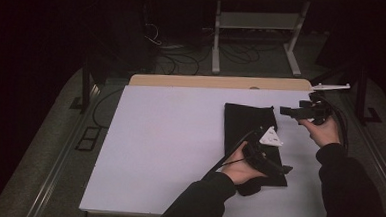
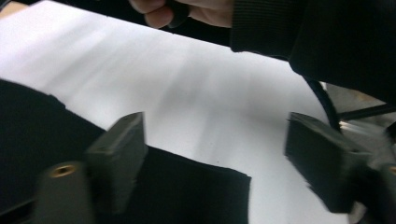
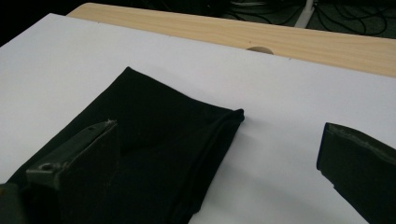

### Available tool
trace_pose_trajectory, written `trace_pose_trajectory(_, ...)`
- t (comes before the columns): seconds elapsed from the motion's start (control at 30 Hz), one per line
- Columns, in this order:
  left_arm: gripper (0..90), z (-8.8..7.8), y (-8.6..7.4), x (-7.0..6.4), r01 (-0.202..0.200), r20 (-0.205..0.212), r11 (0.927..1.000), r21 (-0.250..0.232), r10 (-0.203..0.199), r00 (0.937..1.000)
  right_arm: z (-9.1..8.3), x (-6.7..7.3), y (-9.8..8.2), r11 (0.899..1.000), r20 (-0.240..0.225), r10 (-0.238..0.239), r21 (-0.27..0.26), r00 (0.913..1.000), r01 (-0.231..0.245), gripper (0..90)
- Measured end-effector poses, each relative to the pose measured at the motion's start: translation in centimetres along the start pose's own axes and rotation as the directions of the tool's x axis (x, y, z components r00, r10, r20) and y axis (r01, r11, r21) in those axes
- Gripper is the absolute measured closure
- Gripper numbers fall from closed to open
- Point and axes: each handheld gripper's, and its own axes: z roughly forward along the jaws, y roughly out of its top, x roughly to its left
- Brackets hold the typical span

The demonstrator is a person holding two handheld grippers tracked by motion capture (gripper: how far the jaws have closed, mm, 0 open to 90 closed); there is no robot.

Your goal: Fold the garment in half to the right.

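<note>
dark floor with loose cables and a pale metal stand [image 1: 257,29] surround one table [image 1: 169,137], its top a smooth white sheet with a light wood strip along the far edge. from the high view, one black cloth [image 1: 248,124], soft and matte, lies folded into a long rectangle right of the table's middle. the left gripper [image 1: 273,169], with its grey three-cornered plate, sits low over the cloth's near end; the right gripper [image 1: 287,111] hangs just off the cloth's far right corner.

left gripper view: two blunt black jaws stand spread wide, nothing between them, the cloth's [image 2: 196,196] corner below on the white sheet.

right gripper view: both jaws stand wide apart and empty; the cloth's [image 3: 154,135] folded edge shows layered hems. no writing can be read.
</note>
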Motion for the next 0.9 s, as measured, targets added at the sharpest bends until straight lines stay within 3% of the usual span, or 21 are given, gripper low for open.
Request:
trace_pose_trajectory(0.23, 0.4, -1.7, -0.5, 1.0, 0.015, -0.037, 0.9997, 0.021, -0.014, 0.9992, -1.0, 0.7, -0.5, 1.0, -0.008, -0.021, 0.0, 0.9998, 0.021, 0.0)
trace_pose_trajectory(0.4, 0.0, -3.1, -1.0, 1.3, 0.013, -0.081, 0.9998, 0.014, -0.012, 0.9966, -1.5, 1.4, -0.7, 0.999, -0.021, -0.037, -0.006, 0.9991, 0.037, 0.0)
trace_pose_trajectory(0.9, 0.0, -7.2, -2.3, 2.9, 0.034, -0.148, 0.9991, -0.023, -0.037, 0.9883, -2.6, 3.4, -1.5, 0.996, -0.068, -0.082, -0.03, 0.9943, 0.08, 0.0)
